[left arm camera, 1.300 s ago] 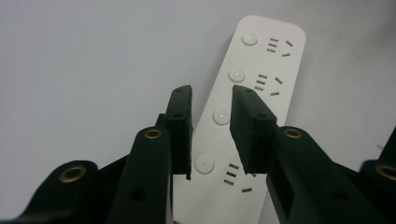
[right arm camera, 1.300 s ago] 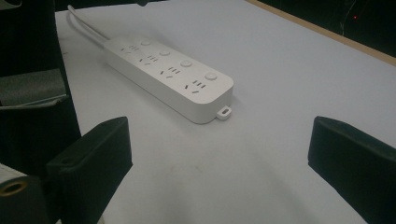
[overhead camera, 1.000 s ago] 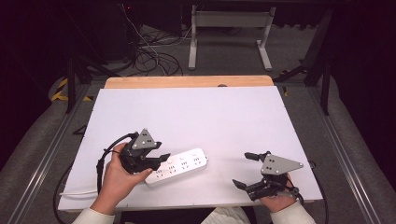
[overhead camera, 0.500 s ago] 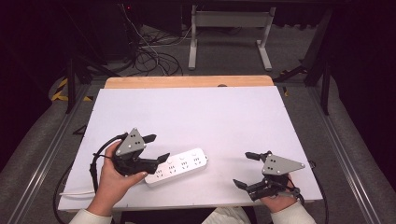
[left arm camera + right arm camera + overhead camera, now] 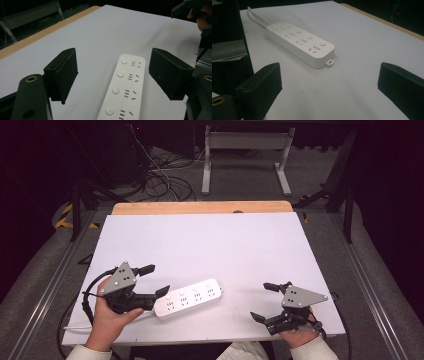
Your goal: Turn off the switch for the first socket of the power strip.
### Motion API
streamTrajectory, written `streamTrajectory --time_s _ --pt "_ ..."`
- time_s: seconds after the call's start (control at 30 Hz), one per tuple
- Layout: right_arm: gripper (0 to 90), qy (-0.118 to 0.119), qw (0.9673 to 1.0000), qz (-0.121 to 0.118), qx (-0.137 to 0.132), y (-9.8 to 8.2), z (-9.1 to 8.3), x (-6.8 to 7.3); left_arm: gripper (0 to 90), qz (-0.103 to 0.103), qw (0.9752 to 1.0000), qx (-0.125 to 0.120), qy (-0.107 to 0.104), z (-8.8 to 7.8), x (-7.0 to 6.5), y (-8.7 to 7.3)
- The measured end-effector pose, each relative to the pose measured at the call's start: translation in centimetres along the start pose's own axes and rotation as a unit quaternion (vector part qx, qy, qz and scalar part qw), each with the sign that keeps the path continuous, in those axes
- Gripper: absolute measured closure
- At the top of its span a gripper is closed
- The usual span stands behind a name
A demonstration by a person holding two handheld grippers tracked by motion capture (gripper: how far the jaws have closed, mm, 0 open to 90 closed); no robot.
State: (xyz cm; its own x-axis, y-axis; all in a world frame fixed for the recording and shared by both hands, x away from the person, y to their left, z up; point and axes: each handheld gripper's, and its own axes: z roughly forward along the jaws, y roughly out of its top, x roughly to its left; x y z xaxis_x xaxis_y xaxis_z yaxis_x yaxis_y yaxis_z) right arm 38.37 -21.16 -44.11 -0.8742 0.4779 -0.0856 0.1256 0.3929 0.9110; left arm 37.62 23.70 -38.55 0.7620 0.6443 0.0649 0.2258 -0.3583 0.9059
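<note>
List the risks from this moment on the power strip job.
The left tool has just opened, its jaws either side of the power strip without pressing; moving off carelessly could knock the strip askew. The strip's cable trails toward the table's near edge by that hand and could snag. The right tool sits open, apart.

Dark room, grey floor [image 5: 45, 265], tangled cables [image 5: 160, 182] behind table [image 5: 200, 208].
</note>
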Motion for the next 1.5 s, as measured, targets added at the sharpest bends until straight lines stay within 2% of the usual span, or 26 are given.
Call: streamTrajectory --time_s 0.2,0.33,0.47,0.63,0.87,1.03,1.13,1.4,1.5 --pt "5.5 -0.001 1.0000 0.001 -0.004 0.0 0.0 0.0 23.2 -0.009 0.9998 -0.012 0.015 -1.6 0.6 -0.8" --pt "5.4 -0.002 1.0000 0.003 -0.005 -0.1 0.0 -0.1 23.1 -0.007 0.9996 -0.016 0.024 -2.8 1.1 -1.7" --pt "5.0 -0.004 0.9999 0.003 -0.009 -0.1 -0.1 -0.1 22.7 -0.012 0.9991 -0.027 0.031 -3.9 1.6 -2.7" --pt "5.0 -0.007 0.9999 0.005 -0.011 -0.2 -0.2 -0.2 21.8 -0.011 0.9988 -0.026 0.040 -4.8 2.1 -4.2" --pt "4.9 -0.009 0.9999 0.008 -0.010 -0.4 -0.1 -0.4 21.2 -0.017 0.9990 -0.012 0.040 -4.9 2.6 -6.3" --pt "4.9 -0.009 0.9998 0.012 -0.011 -0.5 -0.1 -0.6 20.4 -0.009 0.9991 -0.014 0.040 -4.9 2.7 -7.5" --pt "4.9 -0.008 0.9998 0.014 -0.011 -0.5 -0.1 -0.7 20.2 -0.005 0.9987 -0.012 0.050 -4.8 2.7 -8.1" --pt "4.9 -0.010 0.9998 0.016 -0.007 -0.6 -0.1 -0.8 19.6 -0.019 0.9987 0.007 0.047 -4.4 2.8 -9.9" --pt "4.9 -0.011 0.9998 0.017 -0.003 -0.6 -0.1 -0.8 19.7 -0.033 0.9983 -0.001 0.047 -4.4 2.8 -10.4"
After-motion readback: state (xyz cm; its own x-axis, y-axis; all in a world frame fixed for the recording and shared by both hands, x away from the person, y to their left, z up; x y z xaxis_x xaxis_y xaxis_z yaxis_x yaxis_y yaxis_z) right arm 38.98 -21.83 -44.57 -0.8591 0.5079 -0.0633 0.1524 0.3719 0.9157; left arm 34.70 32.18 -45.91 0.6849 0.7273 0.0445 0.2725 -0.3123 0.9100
